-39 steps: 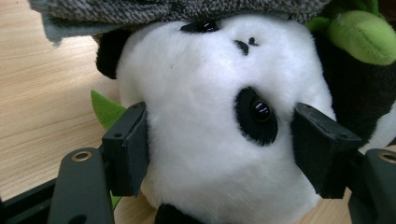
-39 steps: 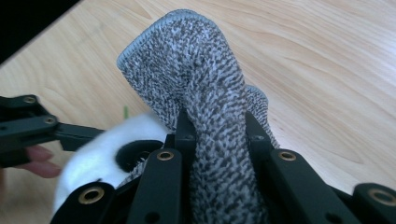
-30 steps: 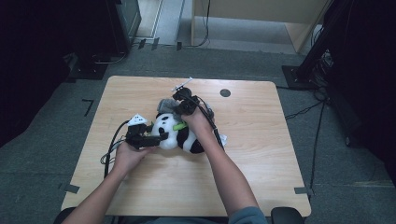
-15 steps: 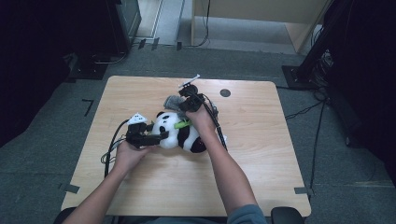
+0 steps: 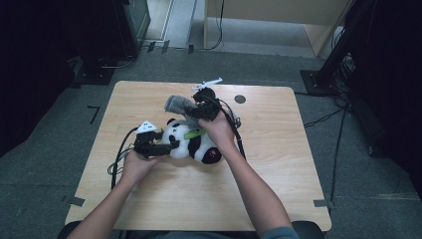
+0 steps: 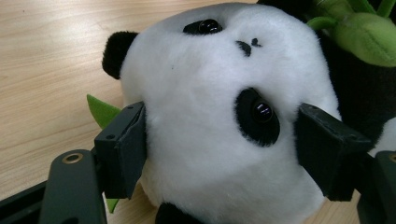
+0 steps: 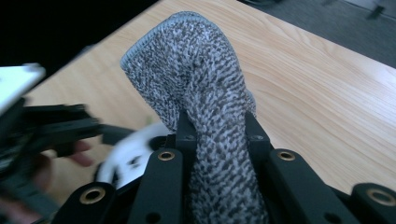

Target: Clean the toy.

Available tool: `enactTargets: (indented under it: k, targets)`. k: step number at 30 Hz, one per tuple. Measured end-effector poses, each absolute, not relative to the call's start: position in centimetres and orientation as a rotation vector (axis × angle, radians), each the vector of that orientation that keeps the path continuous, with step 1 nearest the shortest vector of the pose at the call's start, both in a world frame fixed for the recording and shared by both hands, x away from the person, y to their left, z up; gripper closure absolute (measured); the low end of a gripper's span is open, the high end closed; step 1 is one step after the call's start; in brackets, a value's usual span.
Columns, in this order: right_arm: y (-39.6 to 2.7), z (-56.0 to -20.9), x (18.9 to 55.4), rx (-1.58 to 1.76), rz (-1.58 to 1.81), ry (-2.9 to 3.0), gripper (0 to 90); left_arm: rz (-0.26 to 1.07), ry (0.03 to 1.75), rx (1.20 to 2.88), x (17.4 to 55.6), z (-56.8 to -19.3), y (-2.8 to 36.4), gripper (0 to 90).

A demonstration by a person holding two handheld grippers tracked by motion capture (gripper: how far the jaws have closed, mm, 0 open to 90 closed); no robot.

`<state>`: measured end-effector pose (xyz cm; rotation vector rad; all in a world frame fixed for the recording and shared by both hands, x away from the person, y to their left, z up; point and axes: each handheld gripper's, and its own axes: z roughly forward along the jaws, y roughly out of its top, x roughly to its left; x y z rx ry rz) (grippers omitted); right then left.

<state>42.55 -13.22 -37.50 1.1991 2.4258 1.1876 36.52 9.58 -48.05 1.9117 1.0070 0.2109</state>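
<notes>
The left hand-held gripper (image 5: 169, 146) lies low on the desk (image 5: 278, 164) with its two jaws on either side of the head of a toy panda (image 5: 191, 144). In the left gripper view the white head (image 6: 219, 121) sits right between the black pads (image 6: 123, 149), one pad beside each cheek. The jaws have just been opening, with the head still between them. The left pad lies against the fur, but I cannot tell for certain whether either pad presses in. A green leaf (image 6: 100, 112) pokes out from under the head, just behind the left pad, and a green plush stalk (image 6: 362, 32) lies on the panda's black body beyond the right pad.

The right hand-held gripper (image 5: 195, 110) is raised above the panda, off the desk, and its jaws are closed tight on a grey knitted sock (image 5: 180, 105). In the right gripper view the sock (image 7: 205, 88) runs up between the two jaws (image 7: 215, 133), pinched at its narrow middle, and its open cuff end stands above and beyond the fingertips, leaning a little to the left. From above, the sock hangs out to the left of that gripper, clear of the desk and just above the panda's head end. The panda's body lies below and behind the right hand (image 5: 219, 132).
</notes>
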Motion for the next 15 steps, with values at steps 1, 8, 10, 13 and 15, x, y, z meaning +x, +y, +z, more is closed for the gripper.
enactTargets:
  k: [1, 8, 10, 13, 15]
  targets:
    - [-13.1, -37.3, 42.1, 1.182, 1.201, 2.428, 75.7, 0.211, 1.004, 1.908, 36.5, -48.1, 9.6, 23.9]
    - [-12.4, -37.3, 39.4, 1.103, 1.269, 2.478, 75.7, 0.23, 0.996, 1.902, 36.5, -48.1, 9.6, 22.6]
    - [-12.2, -37.9, 39.0, 1.093, 1.251, 2.5, 75.6, 0.226, 0.997, 1.898, 36.5, -48.1, 9.6, 22.6]
    - [-12.0, -39.5, 39.1, 1.105, 1.194, 2.527, 75.6, 0.218, 0.993, 1.893, 36.5, -48.1, 9.7, 22.5]
    - [-12.0, -40.4, 39.2, 1.121, 1.191, 2.532, 75.7, 0.216, 0.991, 1.885, 36.5, -48.1, 9.8, 20.9]
